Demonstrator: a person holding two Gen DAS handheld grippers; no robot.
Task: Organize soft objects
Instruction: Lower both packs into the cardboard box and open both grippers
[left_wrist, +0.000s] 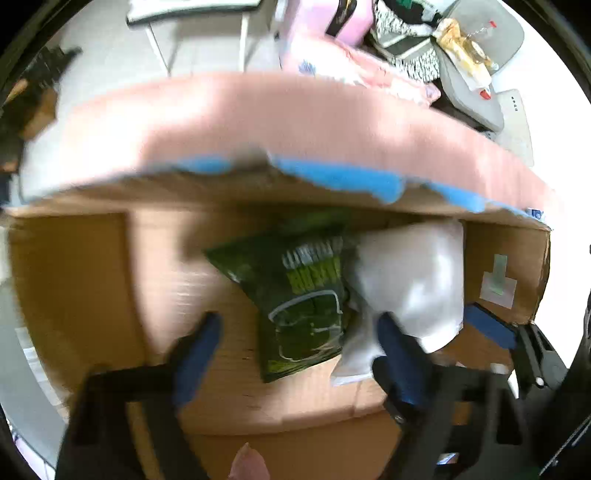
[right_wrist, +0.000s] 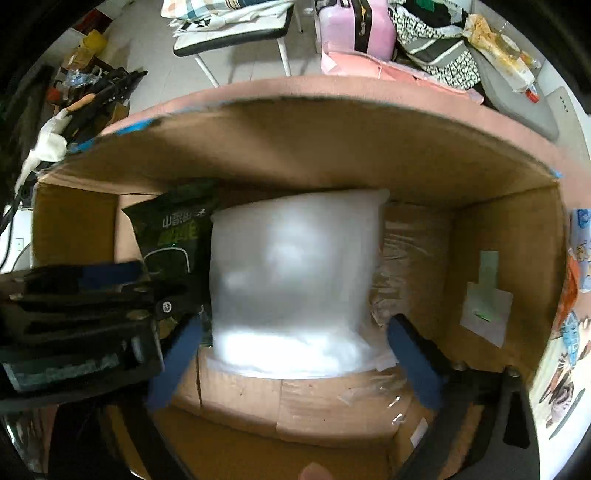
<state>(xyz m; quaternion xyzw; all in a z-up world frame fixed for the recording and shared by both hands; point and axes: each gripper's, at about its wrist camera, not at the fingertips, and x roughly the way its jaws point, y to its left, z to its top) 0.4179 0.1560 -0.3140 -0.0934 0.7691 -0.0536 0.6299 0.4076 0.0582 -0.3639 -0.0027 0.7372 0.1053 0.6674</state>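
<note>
While the white soft plastic-wrapped pillow pack (right_wrist: 295, 280) and the dark green crinkly snack bag (left_wrist: 303, 295) lie touching inside the open brown cardboard box (right_wrist: 424, 173), both the left gripper (left_wrist: 299, 354) and the right gripper (right_wrist: 295, 354) hover with jaws spread wide, holding nothing. Closing off-centre could pinch only loose film, letting the pack slip or tear.

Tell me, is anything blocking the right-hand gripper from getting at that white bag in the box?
Nothing visible does. The right gripper is open, with the white bag right between its blue fingers. The green packet lies beside the bag on its left, inside the cardboard box, not in front of it.
</note>
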